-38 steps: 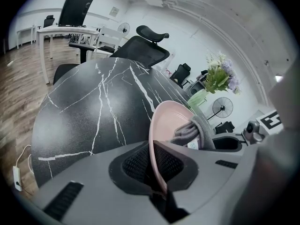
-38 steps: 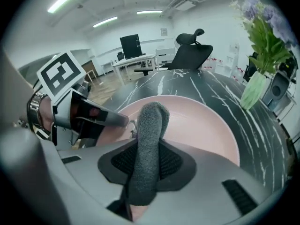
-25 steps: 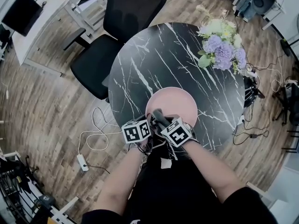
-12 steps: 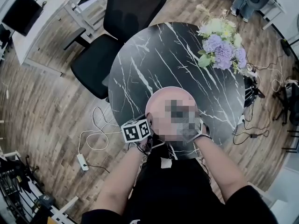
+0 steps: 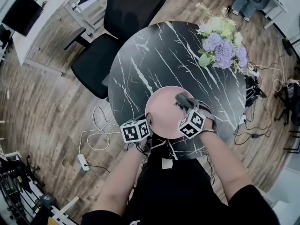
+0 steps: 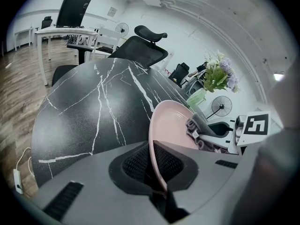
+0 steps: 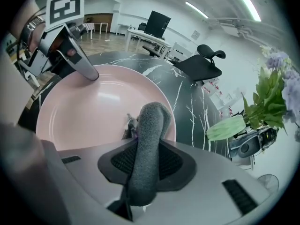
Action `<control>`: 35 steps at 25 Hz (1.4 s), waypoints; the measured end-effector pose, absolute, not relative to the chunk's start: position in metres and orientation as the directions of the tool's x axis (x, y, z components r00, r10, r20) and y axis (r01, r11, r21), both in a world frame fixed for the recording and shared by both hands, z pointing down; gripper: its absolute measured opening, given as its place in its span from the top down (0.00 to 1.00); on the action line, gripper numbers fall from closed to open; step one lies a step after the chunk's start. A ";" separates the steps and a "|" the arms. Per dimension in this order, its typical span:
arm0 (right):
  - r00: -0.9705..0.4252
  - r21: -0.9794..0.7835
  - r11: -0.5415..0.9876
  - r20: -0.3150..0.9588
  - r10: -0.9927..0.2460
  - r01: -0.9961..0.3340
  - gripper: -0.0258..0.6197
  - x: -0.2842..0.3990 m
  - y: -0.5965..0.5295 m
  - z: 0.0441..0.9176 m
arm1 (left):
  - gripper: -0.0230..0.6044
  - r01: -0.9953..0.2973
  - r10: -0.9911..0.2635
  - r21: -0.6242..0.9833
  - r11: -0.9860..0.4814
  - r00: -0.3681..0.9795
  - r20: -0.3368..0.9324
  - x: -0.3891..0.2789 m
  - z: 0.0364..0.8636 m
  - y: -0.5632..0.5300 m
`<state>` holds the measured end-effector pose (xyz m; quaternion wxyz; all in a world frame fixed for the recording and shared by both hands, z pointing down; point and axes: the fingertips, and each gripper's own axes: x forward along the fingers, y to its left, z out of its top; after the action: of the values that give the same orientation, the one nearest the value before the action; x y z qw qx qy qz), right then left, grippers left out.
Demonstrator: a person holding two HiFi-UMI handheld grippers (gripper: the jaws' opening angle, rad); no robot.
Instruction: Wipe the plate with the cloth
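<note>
A pink plate [image 5: 165, 110] is held tilted over the near edge of the black marble table [image 5: 154, 55]. My left gripper [image 5: 146, 125] is shut on the plate's near left rim [image 6: 157, 163]. My right gripper [image 5: 183, 103] is shut on a grey cloth [image 7: 146, 144], which presses on the right part of the plate [image 7: 93, 107]. In the left gripper view the cloth [image 6: 200, 125] lies against the plate's inner face. The cloth [image 5: 182, 99] shows as a dark roll at the plate's right side in the head view.
A bunch of purple and white flowers [image 5: 220, 46] stands at the table's far right. A black office chair [image 5: 117, 27] is behind the table on the left. A white desk with a monitor [image 5: 28, 18] is at the far left. Cables lie on the wooden floor [image 5: 93, 135].
My right gripper has swept the cloth from the plate's near left part across to its right side and rolled. The left gripper and the plate have stayed put.
</note>
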<state>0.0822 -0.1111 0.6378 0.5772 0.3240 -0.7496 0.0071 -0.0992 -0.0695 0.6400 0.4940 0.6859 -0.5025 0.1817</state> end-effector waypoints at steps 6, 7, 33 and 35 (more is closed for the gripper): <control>-0.116 0.374 0.725 0.842 -0.527 -0.578 0.79 0.083 -0.127 0.635 | 0.90 -0.865 -0.505 0.501 0.000 0.433 0.746 -0.098 0.643 -0.067; -0.117 0.373 0.712 0.836 -0.536 -0.595 0.79 0.084 -0.129 0.634 | 0.90 -0.865 -0.504 0.501 0.000 0.432 0.748 -0.098 0.644 -0.066; -0.484 -0.210 0.635 0.824 -0.294 -0.743 0.79 -0.023 -0.040 0.628 | 0.90 -0.864 -0.530 0.502 0.041 0.407 0.744 -0.099 0.643 -0.068; -0.496 -0.225 0.652 0.826 -0.266 -0.724 0.79 -0.031 -0.030 0.629 | 0.90 -0.869 -0.534 0.492 0.045 0.396 0.748 -0.101 0.641 -0.069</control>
<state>-0.0308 -0.0303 0.6290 0.3997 0.3033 -0.8162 0.2865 -0.1009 -0.0687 0.6408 0.4988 0.6701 -0.5234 0.1682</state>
